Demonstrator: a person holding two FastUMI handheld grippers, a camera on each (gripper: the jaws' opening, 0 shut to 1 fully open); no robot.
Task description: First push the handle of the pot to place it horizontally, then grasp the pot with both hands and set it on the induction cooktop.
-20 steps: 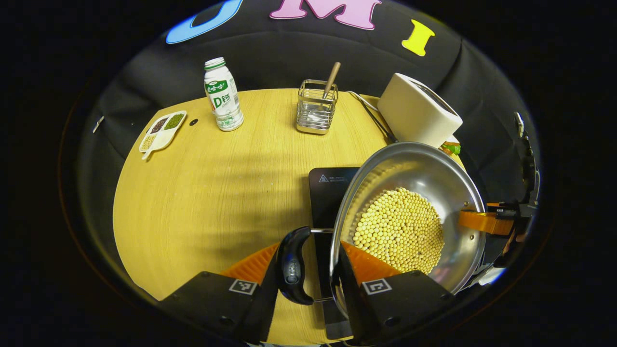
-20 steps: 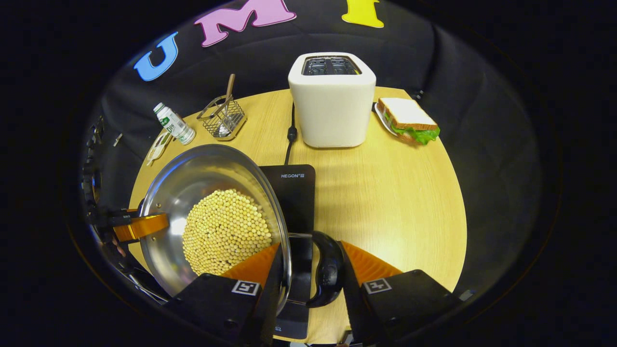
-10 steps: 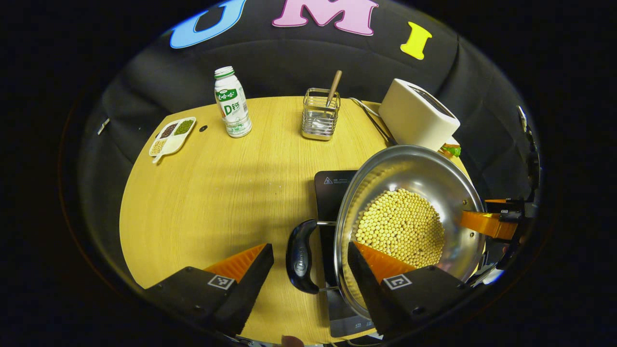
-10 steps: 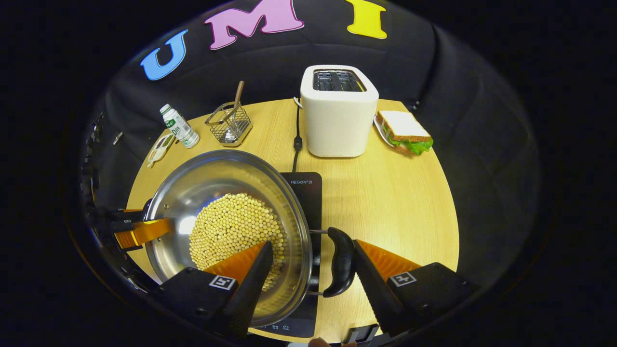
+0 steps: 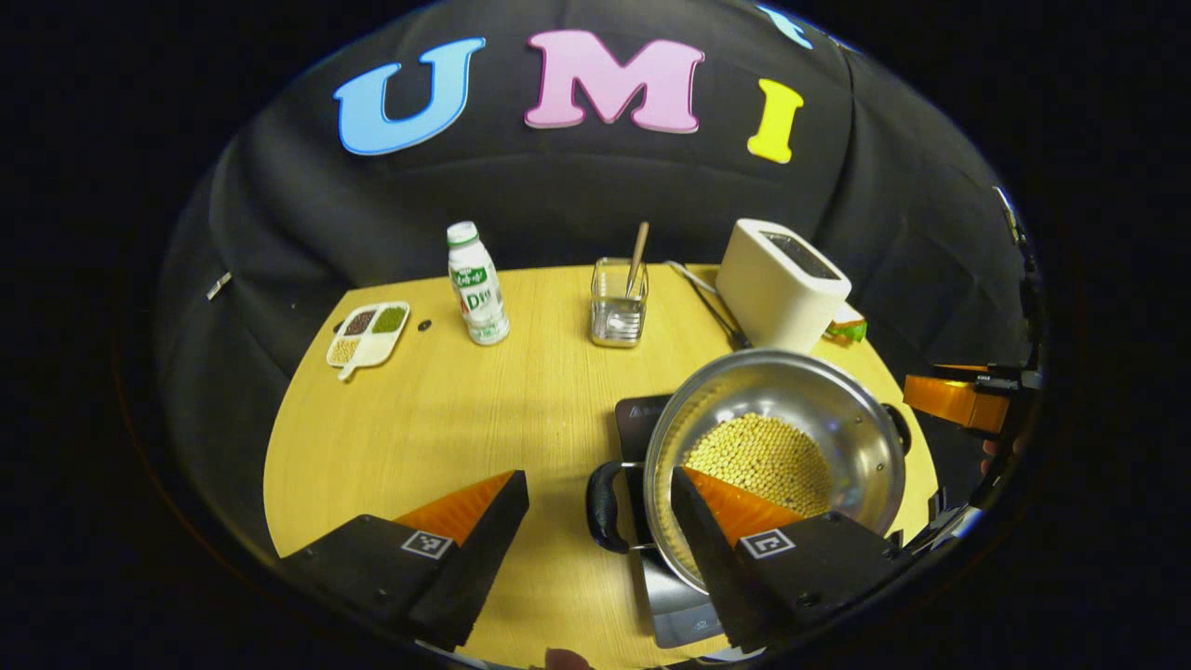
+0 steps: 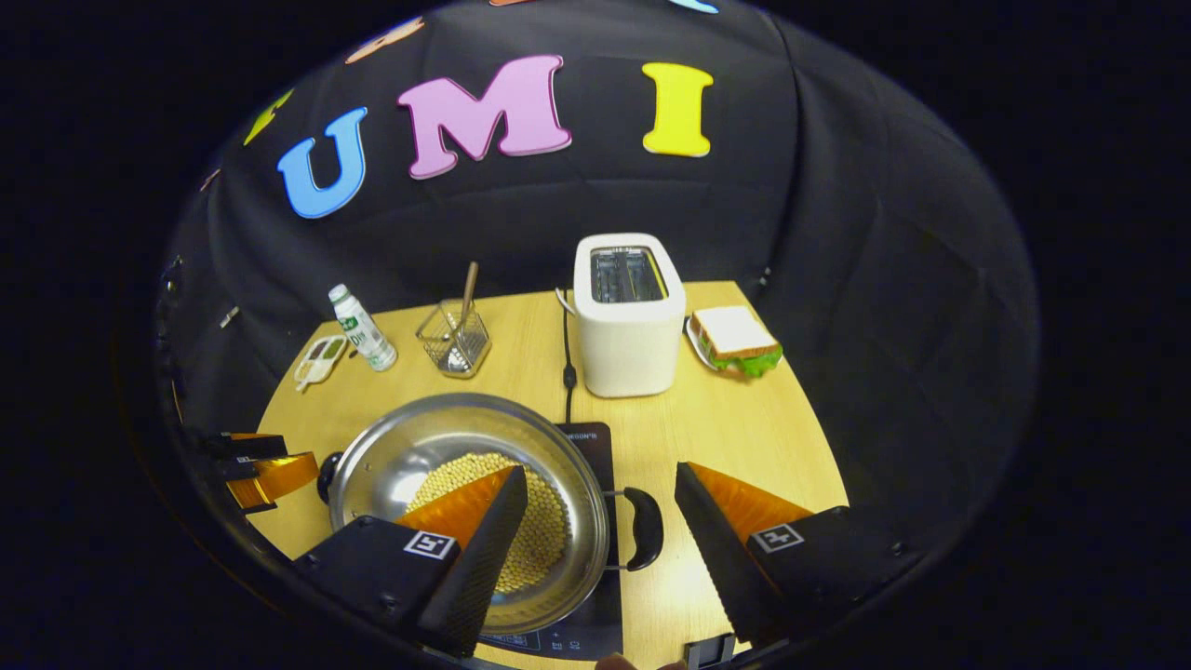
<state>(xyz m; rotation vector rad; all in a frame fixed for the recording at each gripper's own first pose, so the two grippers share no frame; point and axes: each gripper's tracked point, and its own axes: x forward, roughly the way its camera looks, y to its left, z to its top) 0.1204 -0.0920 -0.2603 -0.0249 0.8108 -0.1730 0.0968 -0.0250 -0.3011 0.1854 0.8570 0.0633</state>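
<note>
Round wooden table (image 5: pixel 447 419) against the booth's black cloth wall. Pot (image 5: pixel 791 409) of pale beans sits on the black induction cooktop (image 6: pixel 595 447), near the front edge of the table. The pot covers most of the cooktop; a back corner and the front control strip stay visible.

Left gripper (image 5: pixel 600 493): fingers spread wide, holding nothing. Its own view has the pot's near black handle (image 5: pixel 603 507) in the gap between them, touching neither. The right-hand finger overlaps the pot's rim and part of the beans; contact cannot be judged.

Right gripper (image 6: pixel 600 493): fingers also spread wide, empty. In its view the other black handle (image 6: pixel 644 529) lies in the gap, clear of both. The left-hand finger hides part of the pot's inside.

Each view catches the other gripper at the frame's edge, cut off and apart from the pot.

Back of table: toaster (image 6: pixel 628 316) with cord, sandwich (image 6: pixel 735 340) beside it (mostly hidden by the toaster in the left gripper view), wire holder (image 5: pixel 619 302) with a wooden-handled utensil, bottle (image 5: pixel 476 284), small divided dish (image 5: pixel 368 332) holding grains.
</note>
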